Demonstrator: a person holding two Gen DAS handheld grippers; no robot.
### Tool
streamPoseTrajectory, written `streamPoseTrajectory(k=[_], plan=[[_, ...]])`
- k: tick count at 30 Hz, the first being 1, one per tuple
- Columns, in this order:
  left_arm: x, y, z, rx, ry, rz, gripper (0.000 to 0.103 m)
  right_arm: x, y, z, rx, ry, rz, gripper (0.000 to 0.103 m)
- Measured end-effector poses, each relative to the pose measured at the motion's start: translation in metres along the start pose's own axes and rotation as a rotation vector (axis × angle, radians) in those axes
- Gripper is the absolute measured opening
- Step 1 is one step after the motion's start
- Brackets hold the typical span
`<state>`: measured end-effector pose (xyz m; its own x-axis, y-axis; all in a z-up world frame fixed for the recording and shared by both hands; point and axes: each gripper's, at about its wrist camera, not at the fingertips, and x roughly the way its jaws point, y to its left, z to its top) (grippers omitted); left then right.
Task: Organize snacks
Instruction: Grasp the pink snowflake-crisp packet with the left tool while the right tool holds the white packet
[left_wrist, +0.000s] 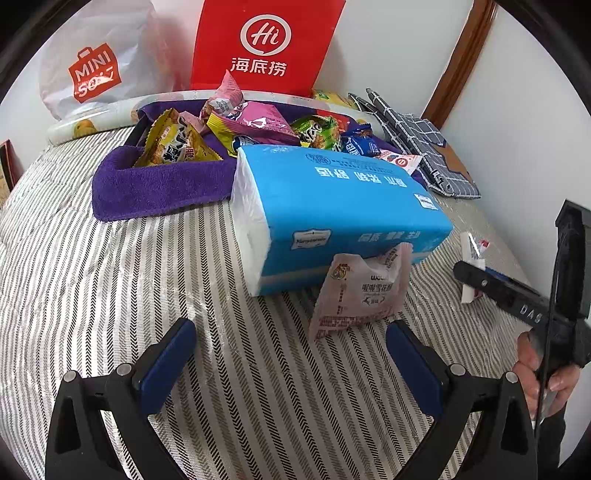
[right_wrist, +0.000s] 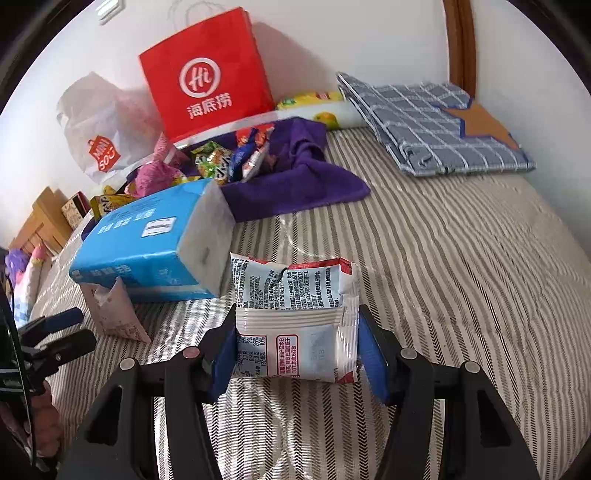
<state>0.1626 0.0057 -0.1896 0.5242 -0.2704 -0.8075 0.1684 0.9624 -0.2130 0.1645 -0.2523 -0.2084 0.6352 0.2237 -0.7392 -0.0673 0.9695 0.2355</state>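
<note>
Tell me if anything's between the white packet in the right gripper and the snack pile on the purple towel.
Yes: the blue tissue pack partly blocks the way from the white packet to the snack pile.

1. You have one blue tissue pack (left_wrist: 332, 206).
2. You have two bags by the wall: one red paper bag (left_wrist: 266, 44) and one white plastic bag (left_wrist: 99, 62).
3. You have one purple towel (left_wrist: 159, 184).
4. You have two snack packets lying apart from the pile: one pink (left_wrist: 360, 291) and one white (right_wrist: 295, 325).
</note>
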Motion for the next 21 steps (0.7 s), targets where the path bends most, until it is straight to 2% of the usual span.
streamPoseTrajectory(k=[4,13,17,21], plan=[[0.002,-0.003,-0.001,0.013,0.004,0.016,0.103,-0.001,-0.005,0.0,0.032,-0.005,0.012,0.059],[0.0,-0.004,-0.001,-0.022,-0.009,-0.022,0.103,0.001,-0.001,-0.001,0.006,0.007,0.0,0.06],[0.002,-0.013,0.002,-0.023,-0.009,-0.046,0.103,-0.002,-0.001,-0.001,0.003,-0.005,0.026,0.06],[0.006,-0.023,0.003,-0.018,-0.009,-0.024,0.102,-0.004,-0.001,-0.003,0.001,-0.012,0.018,0.06]])
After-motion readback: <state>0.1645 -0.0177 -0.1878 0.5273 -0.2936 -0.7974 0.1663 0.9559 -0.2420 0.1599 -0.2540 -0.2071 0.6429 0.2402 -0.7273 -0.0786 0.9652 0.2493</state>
